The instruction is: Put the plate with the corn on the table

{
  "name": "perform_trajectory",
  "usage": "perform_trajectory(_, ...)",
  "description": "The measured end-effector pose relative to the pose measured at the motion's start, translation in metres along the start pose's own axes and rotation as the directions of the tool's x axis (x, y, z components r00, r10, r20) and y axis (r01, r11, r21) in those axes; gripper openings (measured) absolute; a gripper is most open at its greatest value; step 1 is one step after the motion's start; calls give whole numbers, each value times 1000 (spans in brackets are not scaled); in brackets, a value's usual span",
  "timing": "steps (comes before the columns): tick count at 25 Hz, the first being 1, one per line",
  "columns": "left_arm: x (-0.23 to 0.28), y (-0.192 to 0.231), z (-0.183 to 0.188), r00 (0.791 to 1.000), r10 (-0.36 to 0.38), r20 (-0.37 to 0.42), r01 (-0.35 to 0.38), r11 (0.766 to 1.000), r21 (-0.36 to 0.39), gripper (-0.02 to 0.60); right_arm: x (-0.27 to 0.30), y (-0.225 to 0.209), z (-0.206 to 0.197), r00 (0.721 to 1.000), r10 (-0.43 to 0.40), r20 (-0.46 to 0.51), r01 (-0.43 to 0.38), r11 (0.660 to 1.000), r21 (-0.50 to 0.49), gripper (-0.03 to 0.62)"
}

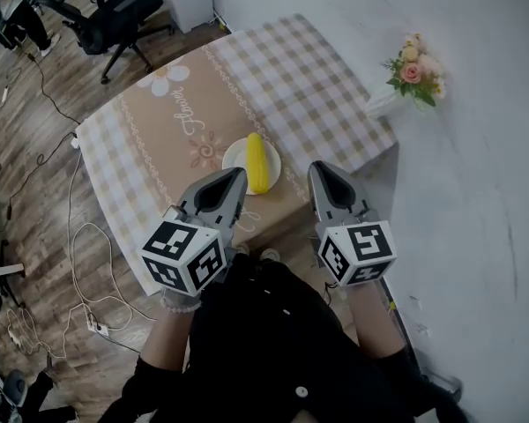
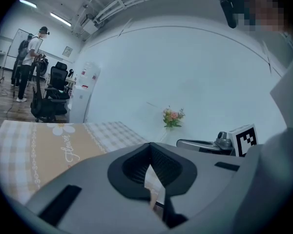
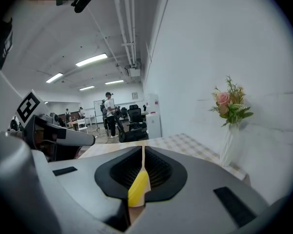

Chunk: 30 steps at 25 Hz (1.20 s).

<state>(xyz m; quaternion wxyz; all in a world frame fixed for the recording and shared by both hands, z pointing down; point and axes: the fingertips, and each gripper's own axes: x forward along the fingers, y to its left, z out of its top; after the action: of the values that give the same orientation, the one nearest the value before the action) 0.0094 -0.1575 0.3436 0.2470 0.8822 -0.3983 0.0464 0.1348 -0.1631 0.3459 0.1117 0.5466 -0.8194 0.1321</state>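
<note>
Left gripper [image 1: 232, 181] and right gripper [image 1: 324, 174] point forward, jaws closed and empty, either side of the white plate [image 1: 235, 158] on the worktop [image 1: 159, 126]. The corn cob [image 1: 257, 162] lies on the plate, long axis pointing away from the person.

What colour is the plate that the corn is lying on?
White. The plate shows best in the head view, under the yellow corn.
</note>
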Motion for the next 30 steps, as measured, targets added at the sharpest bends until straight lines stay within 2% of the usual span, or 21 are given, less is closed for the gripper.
perform_trajectory(8, -9, -21, 11, 1000, -30, 9, 30, 996, 85, 14, -9, 15, 26, 997, 32, 68, -31, 999, -16, 49)
perform_trajectory(20, -22, -21, 20, 998, -37, 44, 34, 998, 50, 14, -26, 25, 30, 997, 39, 68, -37, 999, -30, 48)
perform_trajectory(30, -25, -22, 22, 998, -32, 48, 28, 997, 74, 14, -29, 29, 32, 997, 36, 65, -33, 998, -49, 46)
